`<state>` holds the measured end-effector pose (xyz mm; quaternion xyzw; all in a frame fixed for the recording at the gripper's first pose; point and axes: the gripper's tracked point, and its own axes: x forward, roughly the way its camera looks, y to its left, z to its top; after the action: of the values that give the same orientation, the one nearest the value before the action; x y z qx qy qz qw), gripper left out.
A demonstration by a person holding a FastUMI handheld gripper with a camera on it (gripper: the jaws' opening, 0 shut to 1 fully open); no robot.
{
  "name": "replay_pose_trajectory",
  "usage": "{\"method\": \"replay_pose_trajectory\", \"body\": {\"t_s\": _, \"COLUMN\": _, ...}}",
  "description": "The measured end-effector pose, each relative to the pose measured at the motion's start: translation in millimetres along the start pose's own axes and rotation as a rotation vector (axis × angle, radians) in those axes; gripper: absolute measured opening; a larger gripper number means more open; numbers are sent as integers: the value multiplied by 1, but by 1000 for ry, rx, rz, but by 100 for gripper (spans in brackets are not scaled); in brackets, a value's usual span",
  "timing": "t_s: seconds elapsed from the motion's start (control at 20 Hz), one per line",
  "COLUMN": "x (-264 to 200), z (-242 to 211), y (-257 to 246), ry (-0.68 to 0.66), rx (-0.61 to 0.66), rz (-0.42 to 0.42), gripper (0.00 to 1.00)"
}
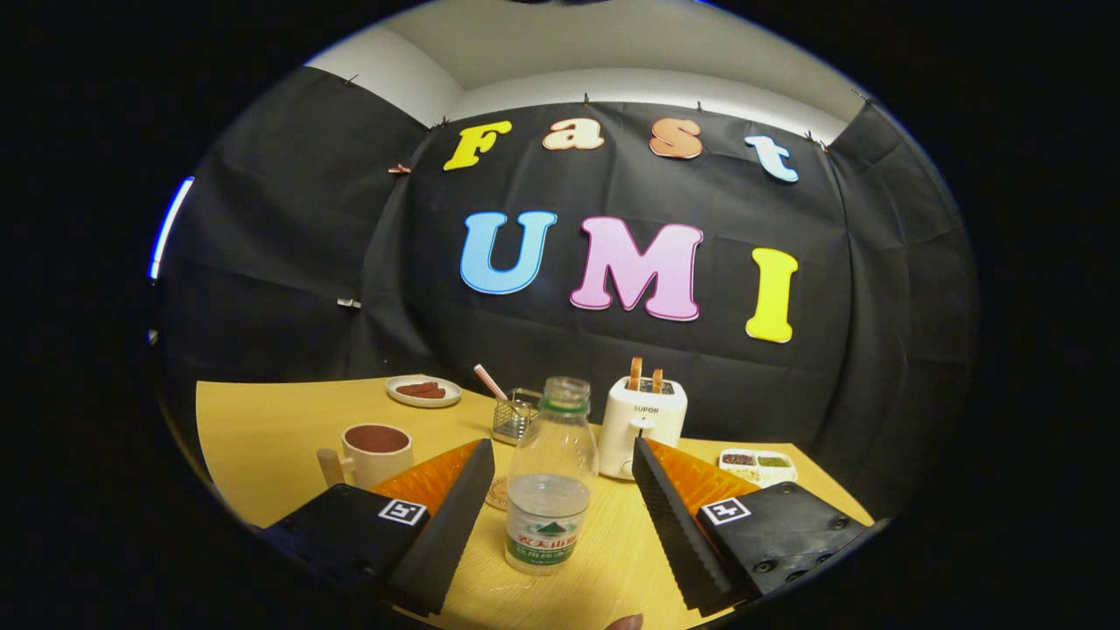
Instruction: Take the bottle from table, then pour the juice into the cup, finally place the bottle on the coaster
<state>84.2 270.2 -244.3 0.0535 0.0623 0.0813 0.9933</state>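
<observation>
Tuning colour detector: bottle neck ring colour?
Green, on the bottle between the open gripper fingers, gripper view.

Yellow table [262, 420] carries bottle [549, 490], cup [376, 451], toaster [643, 424] (upright), plate [423, 391].

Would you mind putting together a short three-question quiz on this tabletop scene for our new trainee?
1. True or false: the gripper is already shut on the bottle.
2. Multiple choice: what stands just behind the bottle, to its right? A) the toaster B) a kettle C) a laptop
3. Fill in: the round coaster peeks out from behind the gripper's left finger, beside the ____.

Key
1. False: the fingers stand open on either side of the bottle, with a gap on each side.
2. A: the toaster, with two slices sticking out of its top.
3. Bottle: the coaster lies just left of it, with the cup farther left on the table.
</observation>
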Motion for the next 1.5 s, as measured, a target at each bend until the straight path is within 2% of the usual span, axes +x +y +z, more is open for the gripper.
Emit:
{"method": "replay_pose_trajectory", "body": {"t_s": 0.2, "x": 14, "z": -36, "y": 3, "ry": 41, "rx": 30, "rz": -14, "gripper": 97}}
{"method": "replay_pose_trajectory", "body": {"t_s": 0.5, "x": 33, "z": -50, "y": 2, "ry": 49, "rx": 65, "rz": -35, "gripper": 94}}
{"method": "replay_pose_trajectory", "body": {"t_s": 0.55, "x": 34, "z": -48, "y": 2, "ry": 42, "rx": 64, "rz": -35, "gripper": 92}}
{"method": "replay_pose_trajectory", "body": {"t_s": 0.6, "x": 37, "z": -49, "y": 4, "ry": 41, "rx": 56, "rz": -37, "gripper": 85}}
{"method": "replay_pose_trajectory", "body": {"t_s": 0.65, "x": 39, "z": -49, "y": 2, "ry": 43, "rx": 47, "rz": -43, "gripper": 81}}
{"method": "replay_pose_trajectory", "body": {"t_s": 0.8, "x": 44, "z": -47, "y": -2, "ry": 81, "rx": 5, "rz": -67, "gripper": 77}}
{"method": "replay_pose_trajectory", "body": {"t_s": 0.9, "x": 44, "z": -31, "y": -2, "ry": 78, "rx": -95, "rz": -74, "gripper": 74}}
{"method": "replay_pose_trajectory", "body": {"t_s": 1.05, "x": 52, "z": -11, "y": -12, "ry": 86, "rx": -354, "rz": -101, "gripper": 72}}
{"method": "replay_pose_trajectory", "body": {"t_s": 1.15, "x": 61, "z": -3, "y": -6, "ry": 113, "rx": -515, "rz": -84, "gripper": 72}}
{"method": "replay_pose_trajectory", "body": {"t_s": 1.2, "x": 62, "z": 1, "y": -3, "ry": 114, "rx": -578, "rz": -71, "gripper": 69}}
{"method": "replay_pose_trajectory", "body": {"t_s": 1.5, "x": 67, "z": 13, "y": 25, "ry": 112, "rx": -923, "rz": 25, "gripper": 69}}
